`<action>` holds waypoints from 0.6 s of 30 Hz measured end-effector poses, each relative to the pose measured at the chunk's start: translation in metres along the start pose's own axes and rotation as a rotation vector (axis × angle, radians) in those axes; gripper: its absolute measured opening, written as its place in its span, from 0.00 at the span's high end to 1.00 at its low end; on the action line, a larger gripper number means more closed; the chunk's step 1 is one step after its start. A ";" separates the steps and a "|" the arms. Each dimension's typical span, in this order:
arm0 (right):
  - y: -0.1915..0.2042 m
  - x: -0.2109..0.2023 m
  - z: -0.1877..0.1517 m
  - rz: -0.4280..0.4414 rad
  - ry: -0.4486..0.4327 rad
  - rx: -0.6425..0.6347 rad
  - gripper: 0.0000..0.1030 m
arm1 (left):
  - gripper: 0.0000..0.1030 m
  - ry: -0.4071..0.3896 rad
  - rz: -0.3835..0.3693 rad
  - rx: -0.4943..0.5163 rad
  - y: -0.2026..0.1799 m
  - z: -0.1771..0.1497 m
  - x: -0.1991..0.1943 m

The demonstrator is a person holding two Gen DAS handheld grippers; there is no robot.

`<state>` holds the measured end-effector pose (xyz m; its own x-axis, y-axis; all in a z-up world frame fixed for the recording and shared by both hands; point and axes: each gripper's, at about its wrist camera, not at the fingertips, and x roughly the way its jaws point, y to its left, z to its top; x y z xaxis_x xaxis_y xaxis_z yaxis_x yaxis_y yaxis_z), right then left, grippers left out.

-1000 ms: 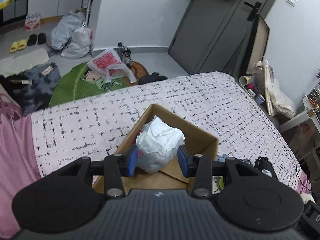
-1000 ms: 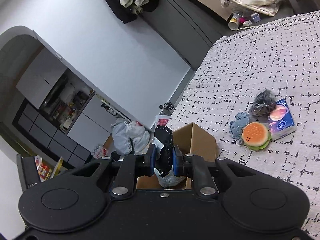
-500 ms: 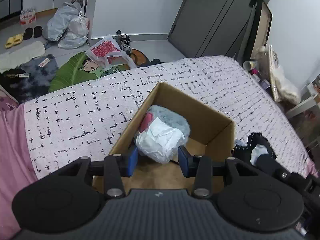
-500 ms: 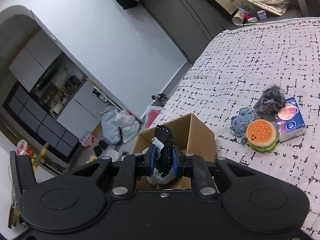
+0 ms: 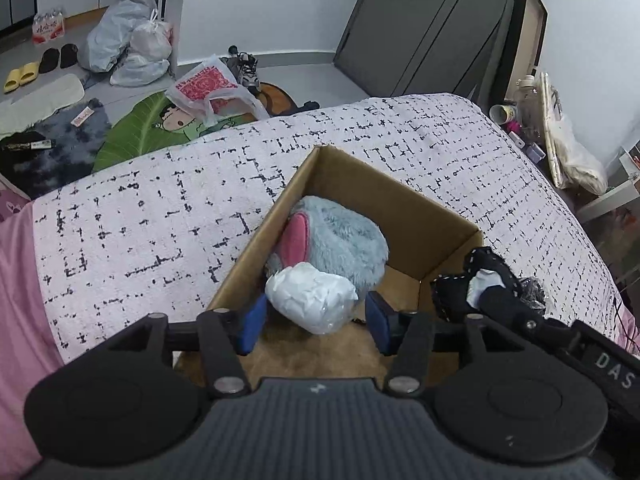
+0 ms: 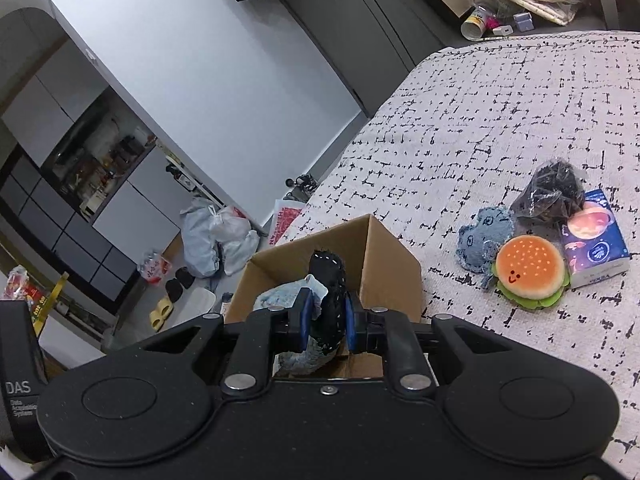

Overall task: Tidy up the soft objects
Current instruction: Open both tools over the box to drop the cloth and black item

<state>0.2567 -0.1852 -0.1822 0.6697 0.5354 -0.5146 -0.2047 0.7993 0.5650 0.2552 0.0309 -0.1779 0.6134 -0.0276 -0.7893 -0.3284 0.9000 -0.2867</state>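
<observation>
An open cardboard box [image 5: 400, 208] sits on the bed with a blue-grey plush [image 5: 344, 240] with a pink part inside. A white wrapped bundle [image 5: 312, 296] lies against the plush, between the fingers of my left gripper [image 5: 314, 326]. Its jaws are opening and the pads stand clear of the bundle. My right gripper [image 6: 326, 322] is shut on a black soft toy [image 6: 328, 280] with white stitching, held over the near right corner of the box [image 6: 384, 256]. In the left wrist view that toy [image 5: 452, 292] shows at the box's right edge.
On the bed right of the box lie a burger plush [image 6: 530, 272], a denim-blue soft toy [image 6: 484, 240], a black bag [image 6: 550, 196] and a tissue pack [image 6: 596, 244]. Plastic bags [image 5: 132, 44] and slippers lie on the floor beyond the bed.
My left gripper sank into the box and its jaws widened off the white bundle. The right gripper came in toward the box with the black toy still gripped.
</observation>
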 end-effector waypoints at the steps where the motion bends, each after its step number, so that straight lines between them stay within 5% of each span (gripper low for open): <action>1: 0.000 0.001 0.000 0.001 -0.002 -0.002 0.80 | 0.44 0.000 -0.001 0.000 0.000 0.000 0.001; 10: -0.003 0.002 0.003 0.015 -0.007 0.047 0.75 | 0.40 0.013 -0.017 0.019 0.000 0.000 0.005; 18: -0.004 -0.015 0.012 -0.010 -0.013 0.061 0.44 | 0.33 -0.008 -0.008 0.025 -0.004 0.000 -0.003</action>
<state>0.2559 -0.1992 -0.1690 0.6810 0.5235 -0.5120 -0.1541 0.7860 0.5987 0.2543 0.0278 -0.1745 0.6217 -0.0313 -0.7826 -0.3056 0.9103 -0.2792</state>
